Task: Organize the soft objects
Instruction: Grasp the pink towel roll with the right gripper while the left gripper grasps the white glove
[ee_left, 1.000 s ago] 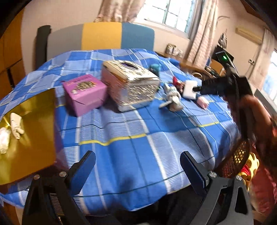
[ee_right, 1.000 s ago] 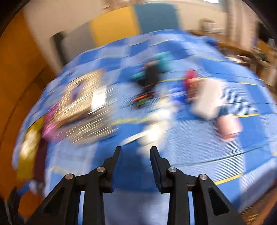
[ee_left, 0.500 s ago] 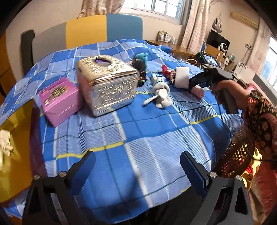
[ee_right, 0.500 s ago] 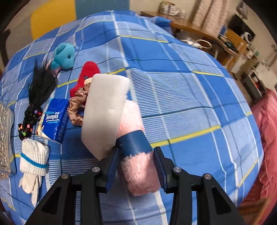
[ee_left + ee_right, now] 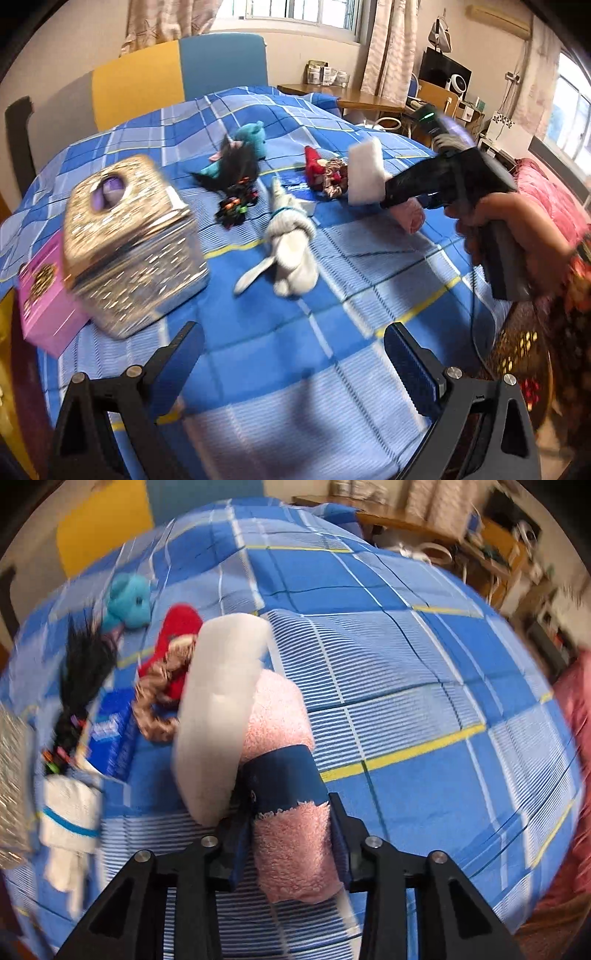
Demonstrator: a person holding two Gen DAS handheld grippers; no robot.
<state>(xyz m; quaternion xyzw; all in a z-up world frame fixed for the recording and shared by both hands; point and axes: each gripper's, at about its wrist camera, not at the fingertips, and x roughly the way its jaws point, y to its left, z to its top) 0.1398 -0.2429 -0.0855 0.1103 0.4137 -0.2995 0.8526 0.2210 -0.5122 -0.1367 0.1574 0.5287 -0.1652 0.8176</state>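
While the left tool (image 5: pixel 291 354) is held wide open and empty over the blue plaid bed (image 5: pixel 332 369), the pink fluffy roll (image 5: pixel 291 830) is seen clamped in the right tool (image 5: pixel 288 834), so the white sponge (image 5: pixel 218 716) leaning against it could easily get knocked over.

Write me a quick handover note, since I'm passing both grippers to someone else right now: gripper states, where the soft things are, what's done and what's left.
Right gripper: shut on the pink towel roll, which leans against the white sponge.
Left gripper: open, empty, above the blue plaid cover.
Lying loose on the cover: white sock bundle, black hair piece, teal plush, red plush, brown scrunchie, tissue pack.
Done: only the grasp on the roll.
Left: everything else.
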